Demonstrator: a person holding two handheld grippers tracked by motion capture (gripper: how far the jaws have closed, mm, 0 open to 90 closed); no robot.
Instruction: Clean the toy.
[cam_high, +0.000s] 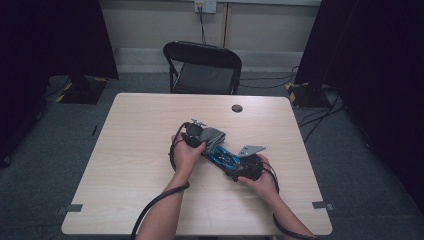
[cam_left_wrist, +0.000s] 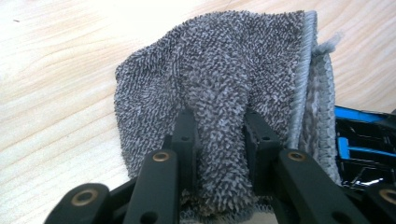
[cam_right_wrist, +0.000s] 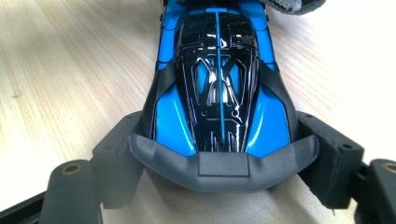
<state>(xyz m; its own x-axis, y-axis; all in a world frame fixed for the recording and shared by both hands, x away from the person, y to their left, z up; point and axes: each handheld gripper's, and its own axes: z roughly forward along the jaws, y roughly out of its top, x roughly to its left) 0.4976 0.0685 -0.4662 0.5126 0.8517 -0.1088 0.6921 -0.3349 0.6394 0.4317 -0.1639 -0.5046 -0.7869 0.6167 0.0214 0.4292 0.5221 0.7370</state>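
On a pale wood counter (cam_high: 130, 165), near centre: blue-and-black toy car (cam_right_wrist: 217, 88) clamped at its end by right gripper (cam_right_wrist: 224, 163); just beyond, grey terry cloth (cam_left_wrist: 224, 88) pinched in a fold by left gripper (cam_left_wrist: 219, 140), touching the car's far end.

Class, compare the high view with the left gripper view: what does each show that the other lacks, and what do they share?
High view alone: the black folding chair, the person's hands, and the right gripper gripping the blue toy car at one end. Left gripper view alone: the left gripper pinching a fold of the grey cloth, with its looped pile. Both: cloth, part of the car, wooden table.
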